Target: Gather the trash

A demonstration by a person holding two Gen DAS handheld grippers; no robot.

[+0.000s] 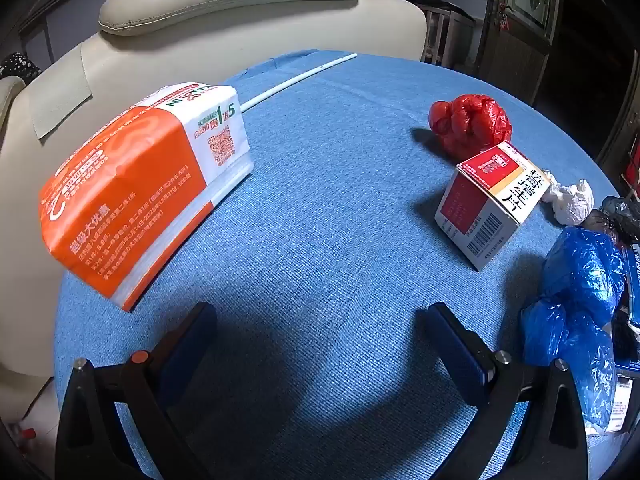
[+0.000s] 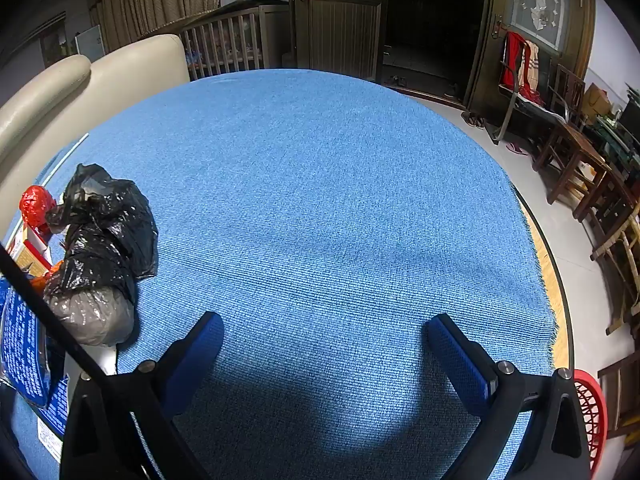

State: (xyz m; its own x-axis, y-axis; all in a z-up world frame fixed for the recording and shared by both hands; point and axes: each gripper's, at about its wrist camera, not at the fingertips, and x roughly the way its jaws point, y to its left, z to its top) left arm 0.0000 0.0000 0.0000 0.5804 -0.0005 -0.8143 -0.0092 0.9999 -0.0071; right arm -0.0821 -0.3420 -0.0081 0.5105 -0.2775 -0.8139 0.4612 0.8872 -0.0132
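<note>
Left wrist view first: the left gripper (image 1: 320, 320) hangs over the blue cloth (image 1: 328, 208) with its jaws spread wide and nothing between them, just bare fabric. Off to its left lies one orange-and-white paper bag (image 1: 140, 188), on its side at the cloth's edge; its mouth can't be seen, so what is inside stays unknown. Behind it runs one thin white rod (image 1: 296, 78) along the far rim. To the right, one crumpled red plastic bag (image 1: 470, 126), balled up, and touching its near side one red-and-white carton (image 1: 486, 204), tilted and apparently closed. Just beside the carton sits one wad of white paper (image 1: 570, 200). Nearer the camera on the right edge, a bunched blue plastic bag (image 1: 576, 300). A cream leather sofa (image 1: 224, 12) stands behind the table.

Over to the right wrist view: the right gripper (image 2: 326, 330) is also wide open, empty, above a clear stretch of cloth. All the trash sits to its left: one black plastic bag (image 2: 106, 220), crumpled, resting against a grey plastic bundle (image 2: 94, 314), with the red bag peeking behind. A blue printed package (image 2: 24, 344) lies at the left edge. At lower right, beyond the table's edge, one red mesh basket (image 2: 590, 412); only a slice of its rim shows, its contents hidden.
</note>
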